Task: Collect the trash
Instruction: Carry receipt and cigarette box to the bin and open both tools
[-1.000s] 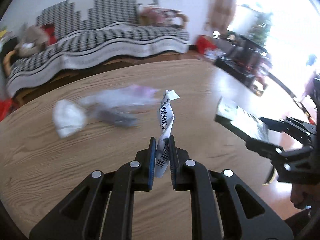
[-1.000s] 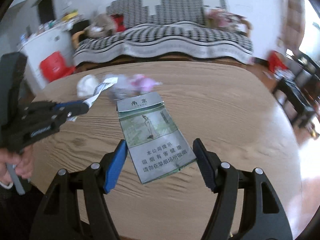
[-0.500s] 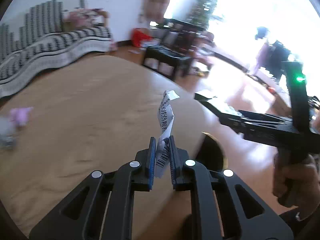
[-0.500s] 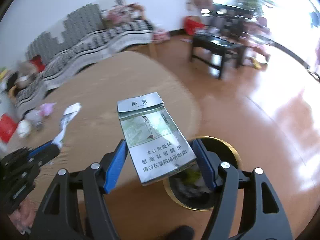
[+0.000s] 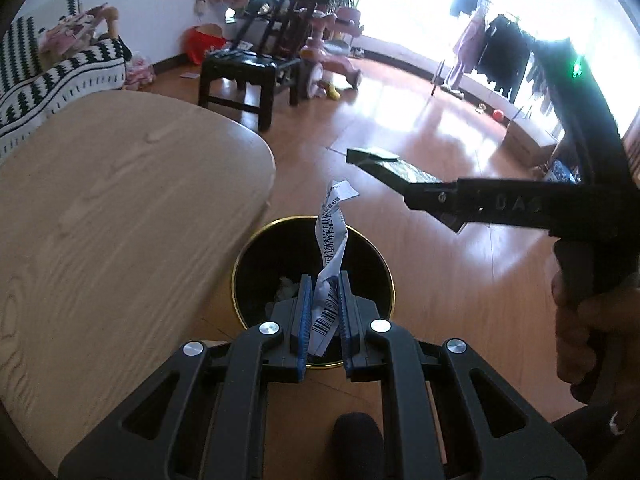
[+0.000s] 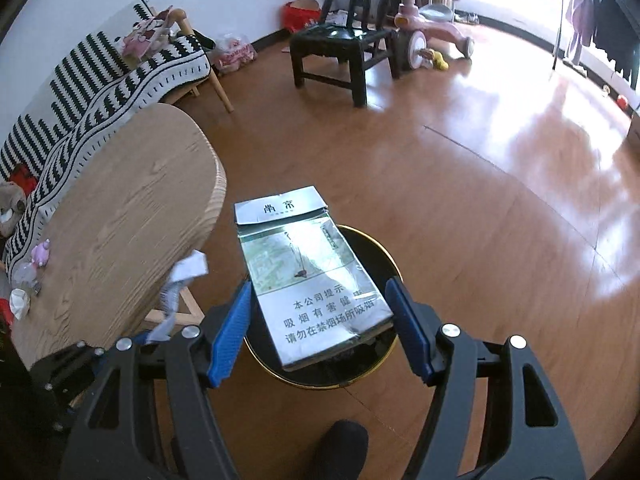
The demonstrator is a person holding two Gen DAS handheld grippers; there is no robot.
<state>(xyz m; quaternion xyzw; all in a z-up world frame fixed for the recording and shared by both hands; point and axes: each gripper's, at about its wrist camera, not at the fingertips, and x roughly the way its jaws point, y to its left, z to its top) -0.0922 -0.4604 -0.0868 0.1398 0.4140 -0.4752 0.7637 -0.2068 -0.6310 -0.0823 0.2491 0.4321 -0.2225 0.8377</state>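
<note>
In the left wrist view my left gripper [image 5: 324, 282] is shut on a twisted white paper strip [image 5: 332, 240] with a barcode. It hangs right over a black bin with a gold rim [image 5: 256, 238] that stands on the floor. In the right wrist view my right gripper [image 6: 322, 304] is shut on a flattened silver-green cigarette pack [image 6: 308, 276], above the same bin [image 6: 320, 386]. The left gripper [image 6: 152, 334] and its paper strip [image 6: 180, 280] show at lower left there. The right gripper [image 5: 384, 164], held in a hand [image 5: 580, 320], shows at the right of the left view.
A round wooden table [image 6: 120, 220] stands just left of the bin and bears a pink item [image 6: 40, 252] and a white crumpled wad [image 6: 19, 302]. Beyond are a striped sofa [image 6: 100, 76], a black stool [image 6: 336, 52] and a pink ride-on toy [image 6: 424, 20]. A dark foot [image 6: 340, 444] is near the bin.
Both grippers have swung from above the table to the right and down over the bin on the floor. Each has kept its grip on its piece of trash.
</note>
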